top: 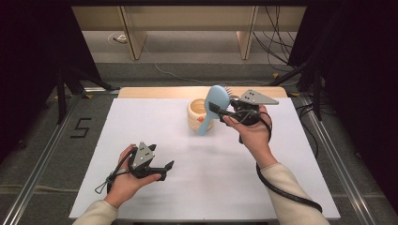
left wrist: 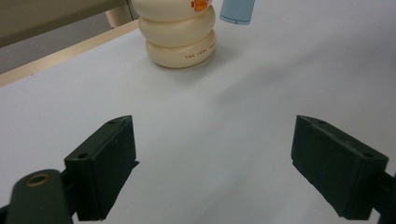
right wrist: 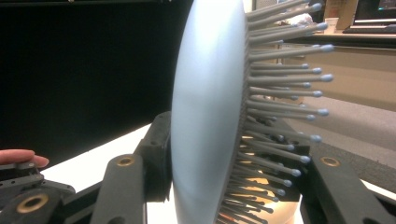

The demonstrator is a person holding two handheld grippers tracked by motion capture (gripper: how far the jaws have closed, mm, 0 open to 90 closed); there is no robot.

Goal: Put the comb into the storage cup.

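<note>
The right gripper [top: 224,112] is pinched on a light blue hairbrush [top: 212,107], its jaws pressed against the head of the brush from both sides, as the right gripper view shows: the smooth back [right wrist: 205,107] faces one jaw and the bristles [right wrist: 280,107] the other. In the high view the brush hangs in the air with its head up at about 1 o'clock and its handle slanting down toward 7 o'clock, the handle end hovering just in front of a cream-coloured holder [top: 201,115] that stands on the white table [top: 141,140] near the far edge, at roughly 12 o'clock from the person. The left gripper view shows the same holder [left wrist: 181,35] as a stack of rounded rings with an orange mark, and the blue handle tip [left wrist: 237,11] above and beside it, apart from the table. So the pick-up looks done: the brush is lifted and carried to the holder. What seems left is to line the handle up with the opening, lower it in and let go. The left gripper [top: 162,169] rests low at about 7 o'clock, its jaws spread wide with nothing between them, well apart from the holder, seemingly idle.
</note>
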